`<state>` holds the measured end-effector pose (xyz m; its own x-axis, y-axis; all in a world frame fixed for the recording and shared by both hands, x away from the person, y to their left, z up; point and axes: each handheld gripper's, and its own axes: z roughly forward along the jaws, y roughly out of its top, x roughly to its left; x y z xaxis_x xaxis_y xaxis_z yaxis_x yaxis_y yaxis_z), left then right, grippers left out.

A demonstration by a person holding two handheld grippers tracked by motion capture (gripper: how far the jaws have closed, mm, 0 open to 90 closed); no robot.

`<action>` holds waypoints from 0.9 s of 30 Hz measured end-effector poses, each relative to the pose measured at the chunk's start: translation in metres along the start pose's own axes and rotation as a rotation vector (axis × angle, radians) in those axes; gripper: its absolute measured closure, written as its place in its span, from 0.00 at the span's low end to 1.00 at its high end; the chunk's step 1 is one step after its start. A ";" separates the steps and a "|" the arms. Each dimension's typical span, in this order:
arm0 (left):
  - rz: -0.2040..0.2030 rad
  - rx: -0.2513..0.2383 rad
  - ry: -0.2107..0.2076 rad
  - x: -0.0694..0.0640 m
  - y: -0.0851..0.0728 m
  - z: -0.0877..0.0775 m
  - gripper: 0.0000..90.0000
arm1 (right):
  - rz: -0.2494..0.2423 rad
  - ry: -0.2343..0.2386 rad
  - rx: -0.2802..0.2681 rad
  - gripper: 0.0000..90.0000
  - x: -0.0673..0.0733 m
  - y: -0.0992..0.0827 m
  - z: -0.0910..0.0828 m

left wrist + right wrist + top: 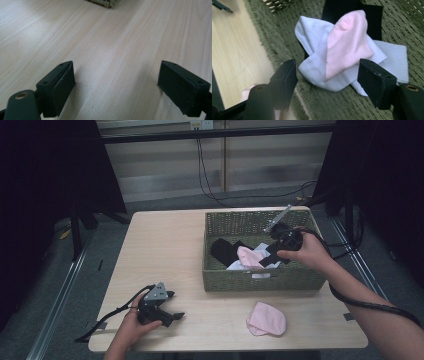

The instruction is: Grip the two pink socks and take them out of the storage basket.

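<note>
Two grippers: right gripper (pixel 328 83) spread wide over the pink cotton sock (pixel 348 47) lying in the green woven basket (pixel 260 280), not pinching; left gripper (pixel 116 85) spread on the wooden table (pixel 165 250).

A light wooden table (pixel 165 245) carries everything. A green woven basket (pixel 260 280) sits on the far right part of it. A pink sock (pixel 266 319) lies flat on the table near the front edge, just in front of the basket and apart from it. The left gripper (pixel 172 306) rests down at the front left corner of the table, well apart from the basket. Small dark tape bits stick at the front edges.
</note>
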<state>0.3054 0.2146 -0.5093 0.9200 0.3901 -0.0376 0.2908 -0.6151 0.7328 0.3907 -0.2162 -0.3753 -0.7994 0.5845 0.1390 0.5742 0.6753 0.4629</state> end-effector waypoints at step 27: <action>0.004 0.002 -0.001 0.000 0.000 0.000 0.15 | 0.115 -0.034 0.052 0.26 -0.034 0.012 0.054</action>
<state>0.3057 0.2147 -0.5091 0.9215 0.3867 -0.0356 0.2877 -0.6184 0.7313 0.4346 -0.2039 -0.4217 -0.7221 0.6735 0.1580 0.6704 0.6250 0.3999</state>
